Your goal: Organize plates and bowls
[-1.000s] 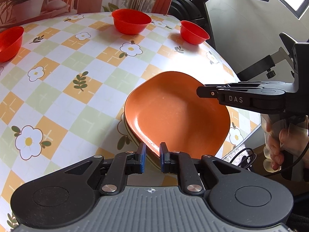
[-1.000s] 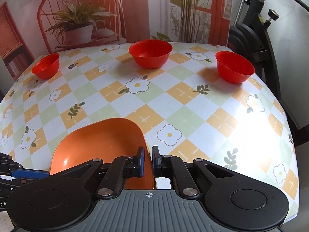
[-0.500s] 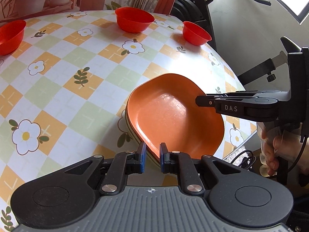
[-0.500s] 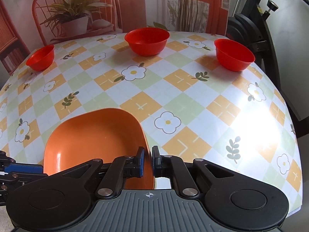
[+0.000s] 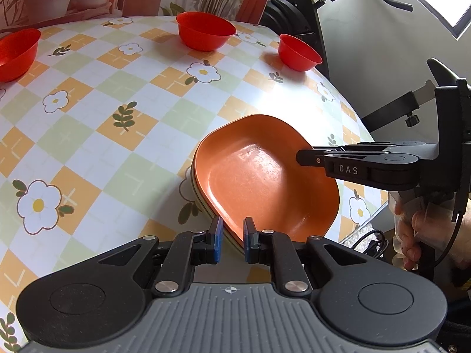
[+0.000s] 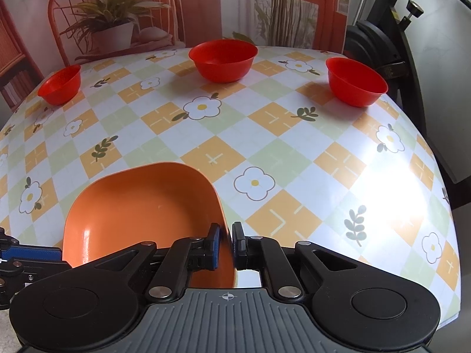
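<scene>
Where the near edge of the table (image 6: 294, 153) meets the two grippers, a stack of orange plates (image 5: 265, 176) lies tilted, its top plate square with rounded corners and at least one more rim visible beneath it on the left side. Left gripper (image 5: 232, 236): its blue-padded fingers (image 5: 217, 239) straddle the near rim of the stack, closed on it. Right gripper (image 6: 226, 247): its fingers are clamped on the plates' right-hand rim, the jaws nearly together with the rim between them; in the left wrist view it reaches in from the right, side-on, over the plates' far right corner, and a hand (image 5: 424, 232) grips its handle off the table edge. Beyond the plates, three red bowls stand well apart along the far side of the table: left bowl (image 6: 60, 83), middle bowl (image 6: 222, 60), right bowl (image 6: 356, 82), each upright and empty. Table covering: a checked cloth of orange, green and white squares with flower and leaf motifs. Behind the table stand a backdrop picturing a potted plant (image 6: 112, 26) and, at right, black exercise equipment (image 5: 297, 8).
</scene>
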{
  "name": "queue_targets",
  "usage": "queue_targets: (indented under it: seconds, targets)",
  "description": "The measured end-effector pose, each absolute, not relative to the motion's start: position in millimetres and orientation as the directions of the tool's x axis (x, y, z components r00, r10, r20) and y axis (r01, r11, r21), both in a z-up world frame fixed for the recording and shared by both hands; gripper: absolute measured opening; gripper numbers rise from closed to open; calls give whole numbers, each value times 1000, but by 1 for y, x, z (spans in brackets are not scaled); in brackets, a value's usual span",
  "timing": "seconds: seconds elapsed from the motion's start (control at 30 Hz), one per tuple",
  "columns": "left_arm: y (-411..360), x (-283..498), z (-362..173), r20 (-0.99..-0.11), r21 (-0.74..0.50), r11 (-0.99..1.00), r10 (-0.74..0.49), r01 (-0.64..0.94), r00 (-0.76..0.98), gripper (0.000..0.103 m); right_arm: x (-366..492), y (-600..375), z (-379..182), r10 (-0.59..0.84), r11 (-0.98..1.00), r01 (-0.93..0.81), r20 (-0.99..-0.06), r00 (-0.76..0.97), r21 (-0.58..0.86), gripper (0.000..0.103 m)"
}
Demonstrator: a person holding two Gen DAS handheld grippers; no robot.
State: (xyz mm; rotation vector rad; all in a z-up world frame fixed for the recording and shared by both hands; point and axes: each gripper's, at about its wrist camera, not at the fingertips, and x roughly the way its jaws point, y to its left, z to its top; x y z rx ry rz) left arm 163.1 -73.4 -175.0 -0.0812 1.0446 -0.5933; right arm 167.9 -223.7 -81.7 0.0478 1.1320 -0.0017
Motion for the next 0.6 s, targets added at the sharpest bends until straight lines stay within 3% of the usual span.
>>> queue_targets:
  seconds: [0.13, 0.6]
  targets:
    - [-73, 163, -174, -787, -331, 844, -494, 422, 369, 15, 168, -222, -83, 28, 999, 20, -908, 417, 40, 13]
    - [-70, 163, -175, -784, -345, 849, -496, 401, 375, 15, 164, -224, -76, 32, 999, 13, -907, 421, 41, 14]
